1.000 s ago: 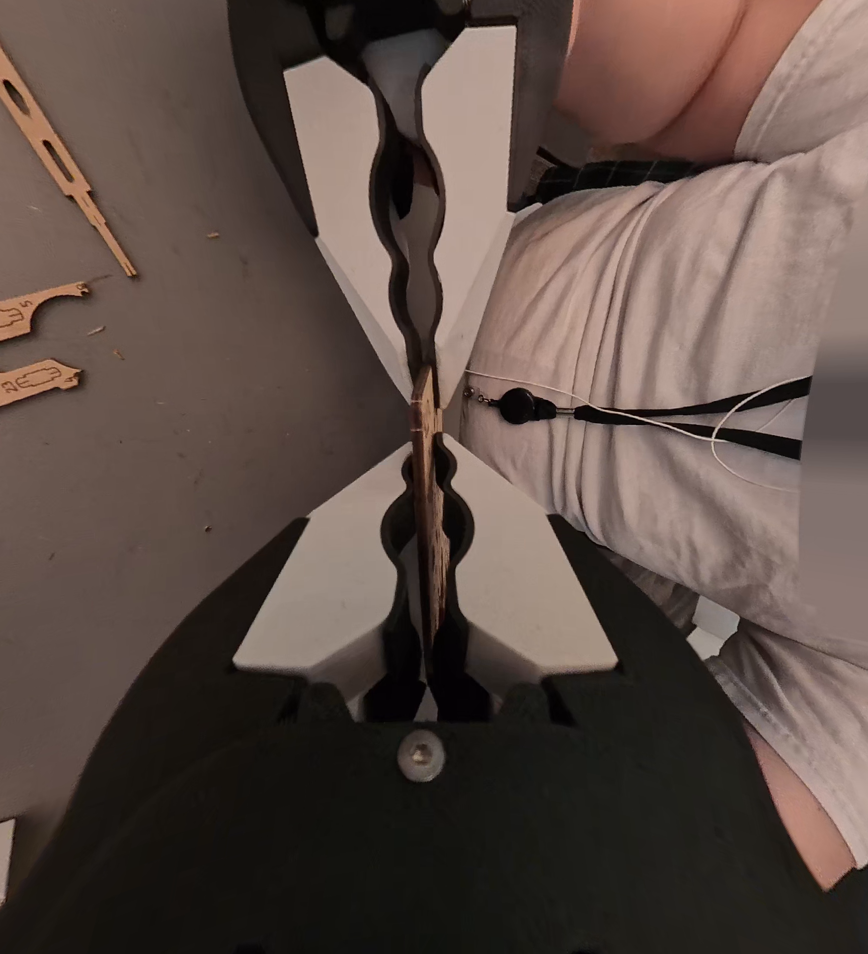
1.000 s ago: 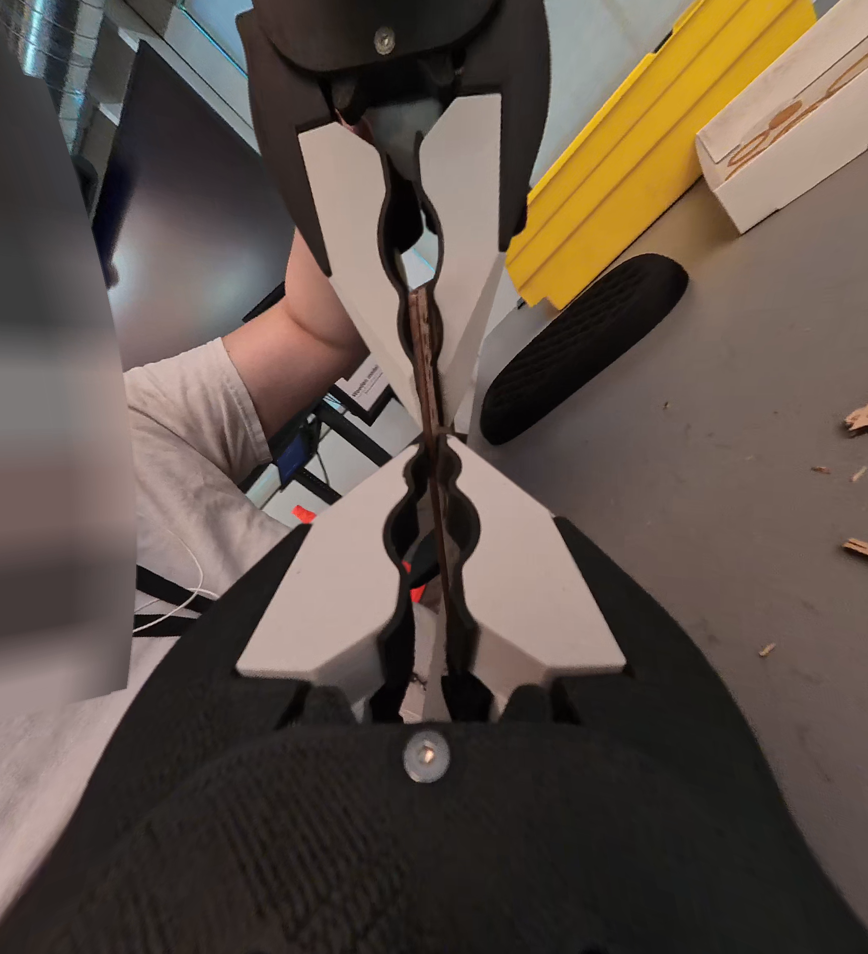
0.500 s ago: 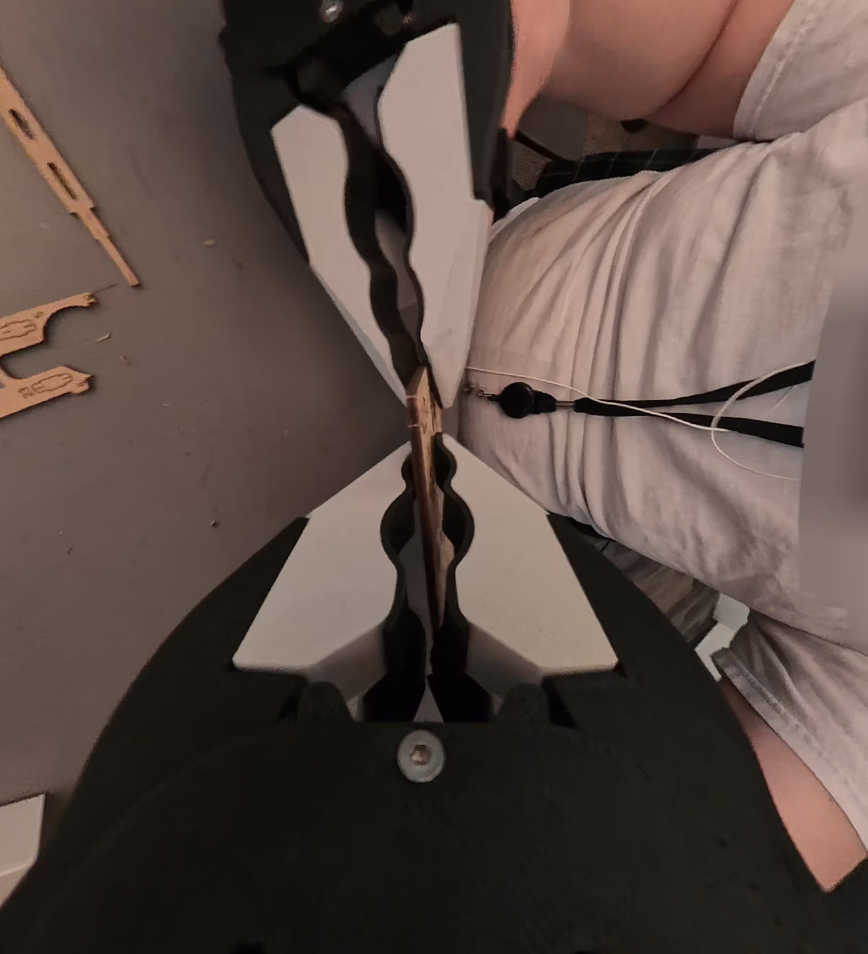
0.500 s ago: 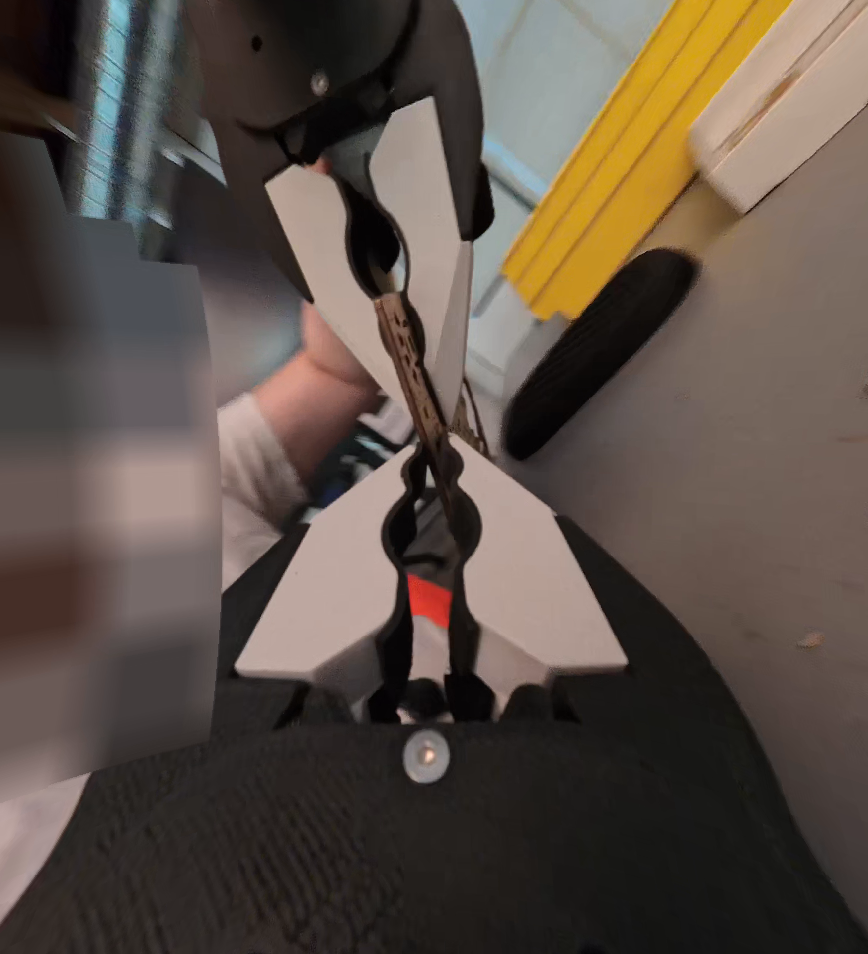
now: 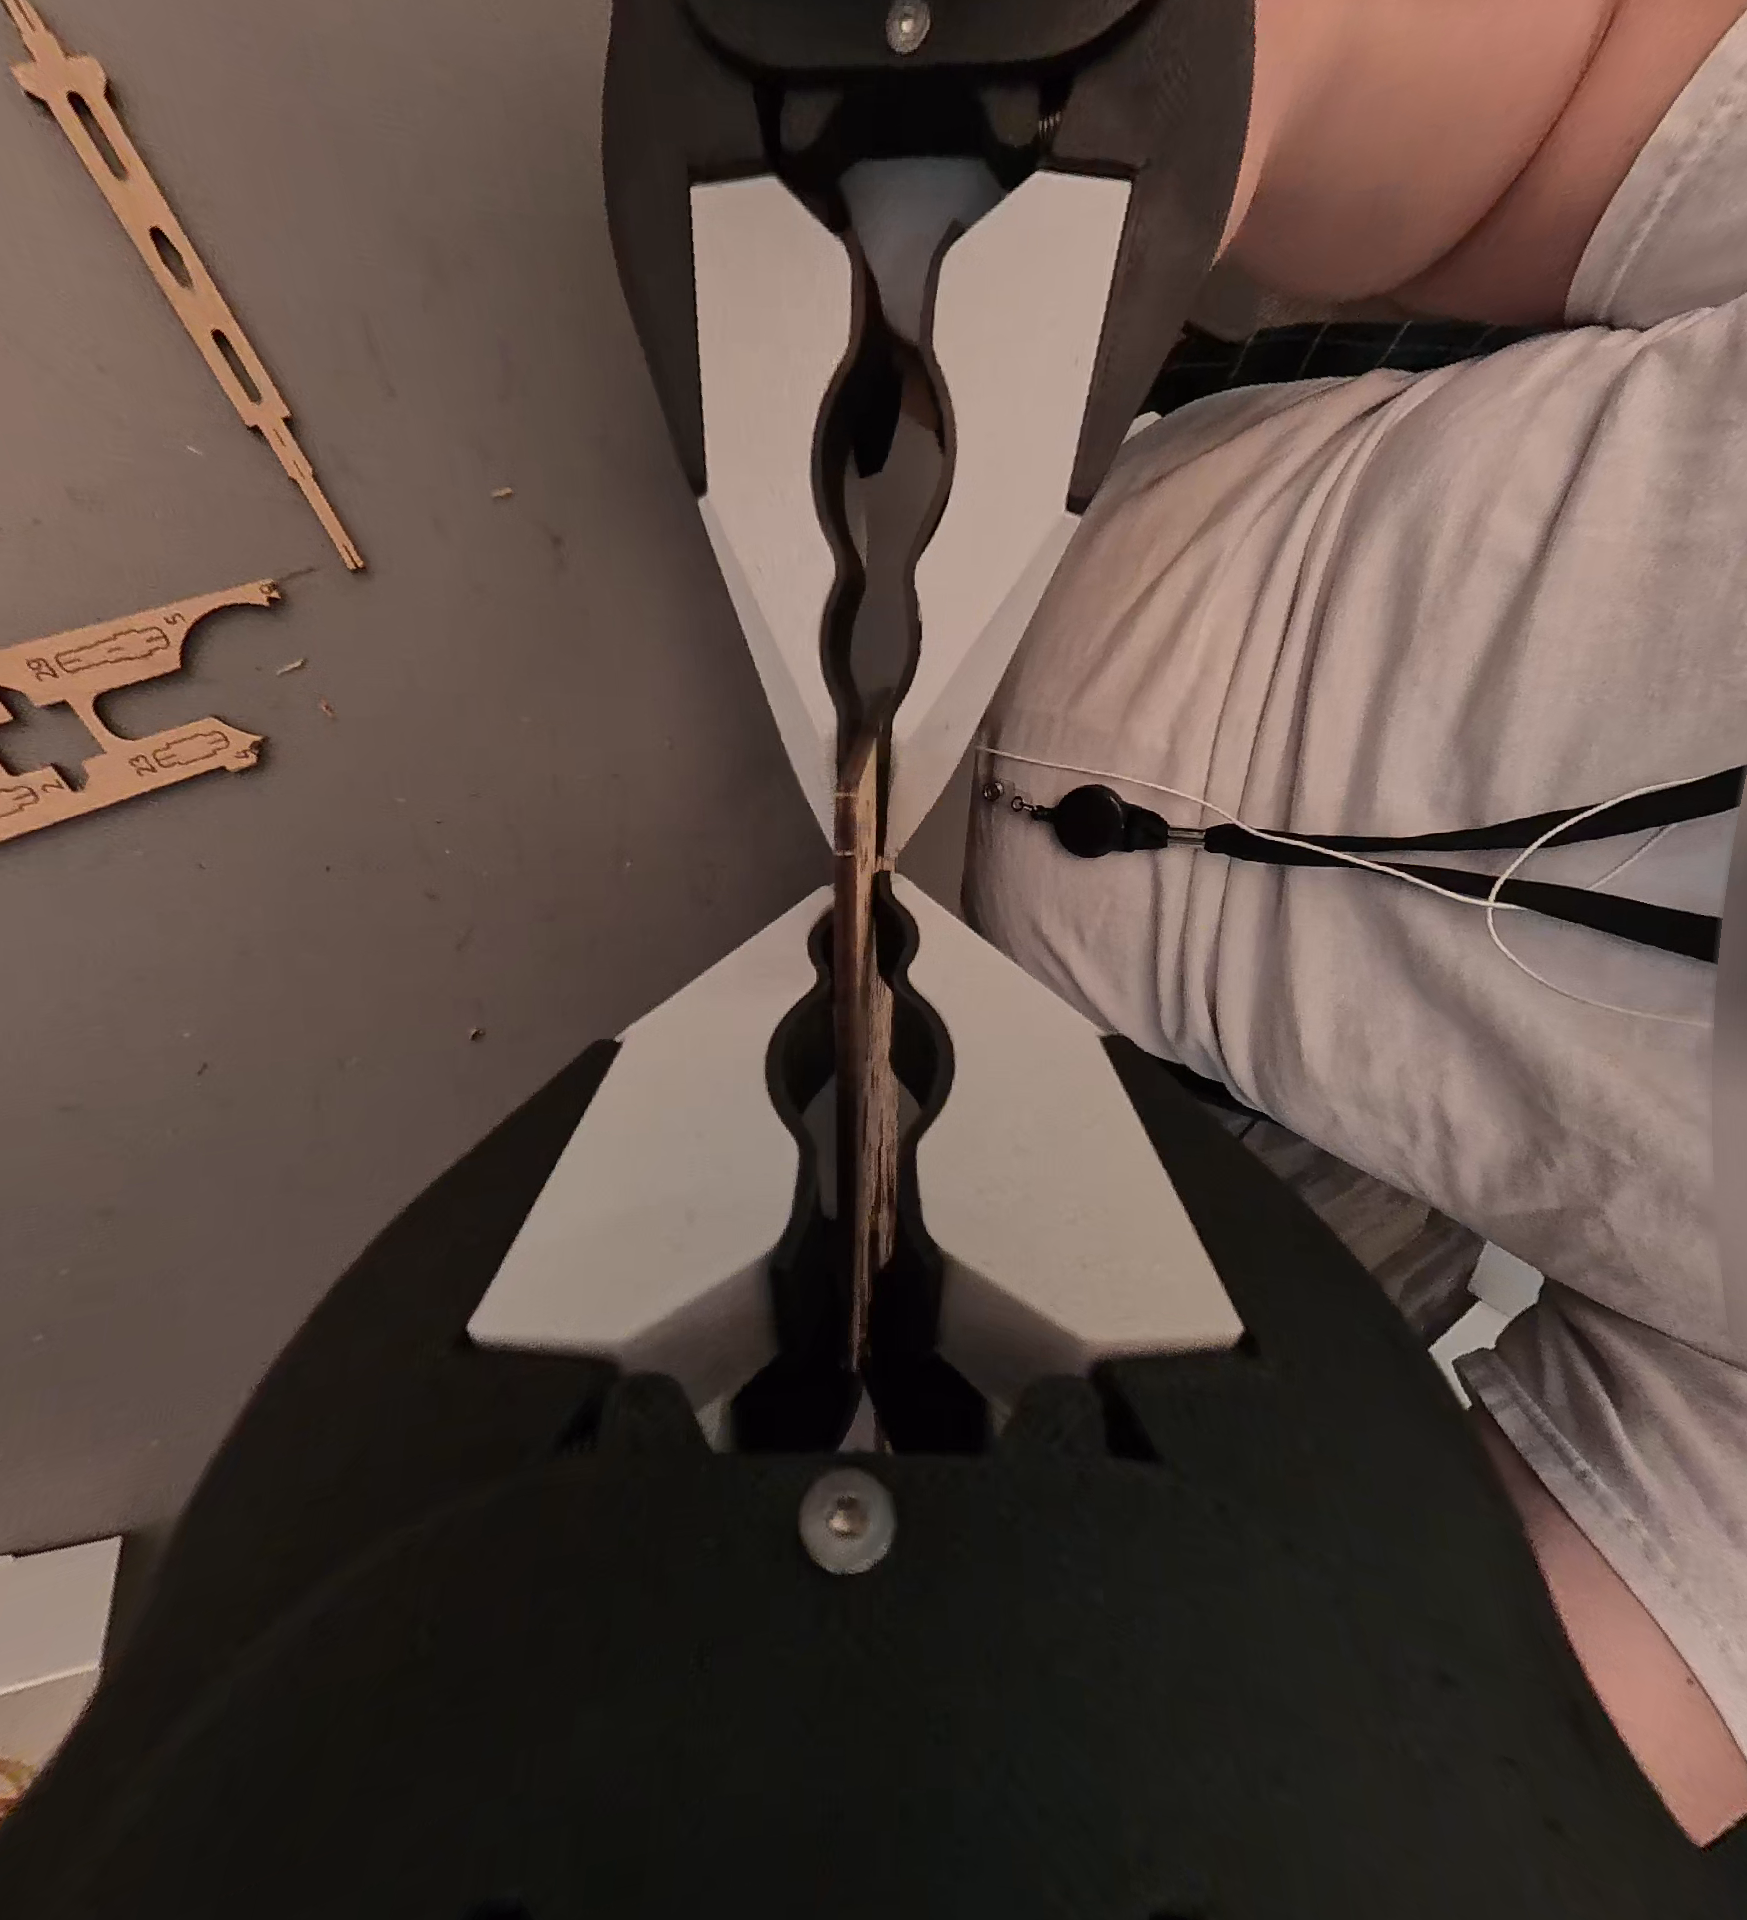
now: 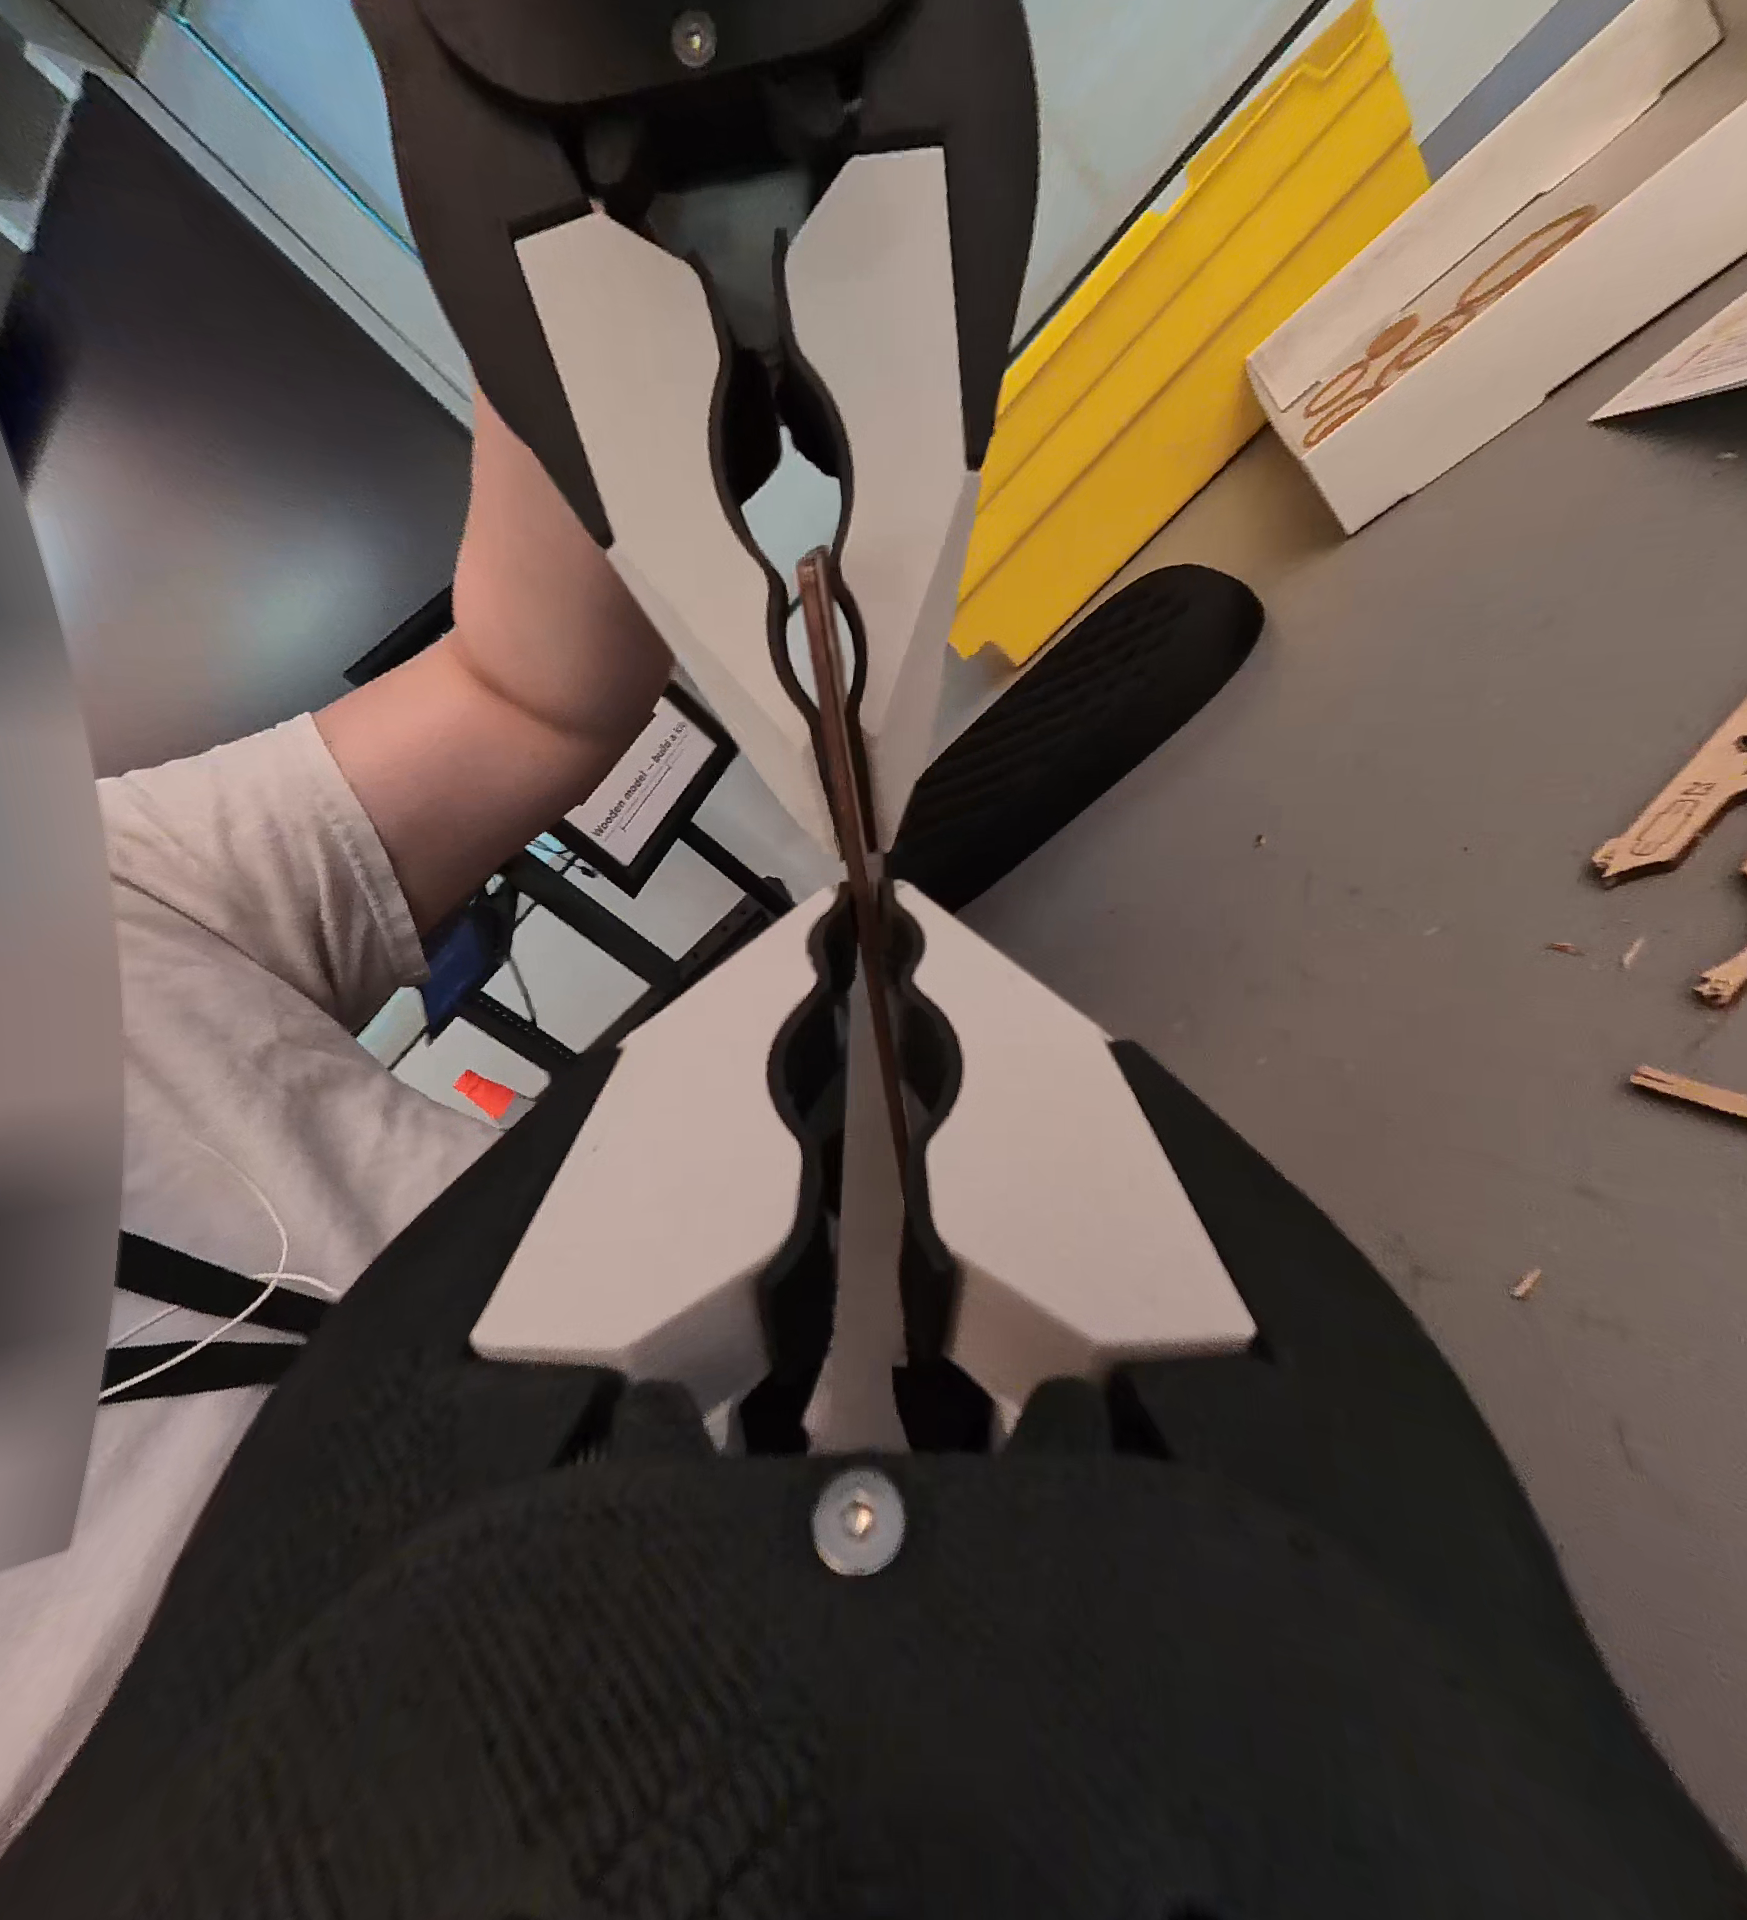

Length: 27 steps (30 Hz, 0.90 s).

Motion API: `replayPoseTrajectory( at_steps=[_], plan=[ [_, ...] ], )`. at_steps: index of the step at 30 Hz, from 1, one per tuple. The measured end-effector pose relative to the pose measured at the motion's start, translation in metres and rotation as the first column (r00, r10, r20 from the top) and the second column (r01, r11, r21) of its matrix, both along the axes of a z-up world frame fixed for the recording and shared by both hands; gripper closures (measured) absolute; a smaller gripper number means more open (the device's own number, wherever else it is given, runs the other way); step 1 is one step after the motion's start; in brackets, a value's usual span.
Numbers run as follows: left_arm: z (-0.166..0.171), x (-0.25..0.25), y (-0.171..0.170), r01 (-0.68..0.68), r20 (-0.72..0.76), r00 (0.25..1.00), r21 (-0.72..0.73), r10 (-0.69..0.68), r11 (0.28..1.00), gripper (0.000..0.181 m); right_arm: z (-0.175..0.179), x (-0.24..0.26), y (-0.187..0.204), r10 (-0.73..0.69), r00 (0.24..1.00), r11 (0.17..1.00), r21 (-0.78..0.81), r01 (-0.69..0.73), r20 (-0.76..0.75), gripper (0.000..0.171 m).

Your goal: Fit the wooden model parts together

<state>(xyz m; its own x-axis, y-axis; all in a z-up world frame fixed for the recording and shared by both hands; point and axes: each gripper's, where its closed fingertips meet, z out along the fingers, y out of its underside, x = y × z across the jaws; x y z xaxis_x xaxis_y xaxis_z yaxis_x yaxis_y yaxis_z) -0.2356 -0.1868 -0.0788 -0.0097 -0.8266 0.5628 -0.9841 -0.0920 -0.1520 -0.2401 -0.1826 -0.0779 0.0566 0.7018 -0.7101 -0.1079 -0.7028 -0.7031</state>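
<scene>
A thin dark-edged wooden part (image 5: 864, 1091), seen edge-on, runs between both grippers, held in the air in front of a person's white shirt (image 5: 1368, 727). My left gripper (image 5: 858, 894) is shut on its near end. My right gripper (image 5: 864, 769) faces it tip to tip from the top and is shut on the far end. A faint pale line crosses the wood between the tips; I cannot tell whether it is one part or two joined. In the right wrist view the right gripper (image 6: 864, 899) clamps the wooden part (image 6: 827, 665), which reaches up between the left gripper's fingers (image 6: 853, 821).
On the grey table lie a wooden cut-out frame (image 5: 90, 727) and a slim slotted strip (image 5: 183, 281); both show in the right wrist view too, the frame (image 6: 1731, 810) and the strip (image 6: 1731, 1112). A yellow bin (image 6: 1191, 364), a white box (image 6: 1471, 312) and a black oval object (image 6: 1077, 707) stand farther off. My two grippers' fingertips are within a few centimetres of each other.
Half a second ago the two grippers were tilted against each other and the wood stood slanted. Now they are back in one straight line, tip to tip, both still shut on the wood.
</scene>
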Motion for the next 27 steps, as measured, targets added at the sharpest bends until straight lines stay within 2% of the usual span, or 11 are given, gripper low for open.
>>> replayPoseTrajectory(
  at_steps=[7, 13, 18, 27],
  plan=[
    [0.000, 0.000, -0.004, 0.033, 0.008, 0.999, 0.004, -0.033, 0.999, 0.180, 0.002, 0.001, -0.005, 0.076, 0.992, 0.994, -0.066, -0.083, -0.101, 0.167],
    [-0.002, -0.001, 0.000, 0.013, -0.012, 1.000, 0.020, -0.013, 1.000, 0.180, 0.000, 0.001, 0.003, -0.005, 0.999, 1.000, -0.008, 0.005, -0.043, 0.170],
    [-0.001, -0.001, 0.000, 0.010, -0.005, 1.000, 0.019, -0.010, 1.000, 0.180, 0.000, 0.001, 0.003, -0.018, 0.999, 1.000, -0.007, 0.018, -0.043, 0.170],
    [0.004, -0.002, -0.013, 0.071, 0.017, 0.997, -0.029, -0.070, 0.997, 0.179, 0.007, 0.002, -0.012, 0.084, 0.989, 0.995, -0.047, -0.090, -0.122, 0.171]
  ],
)
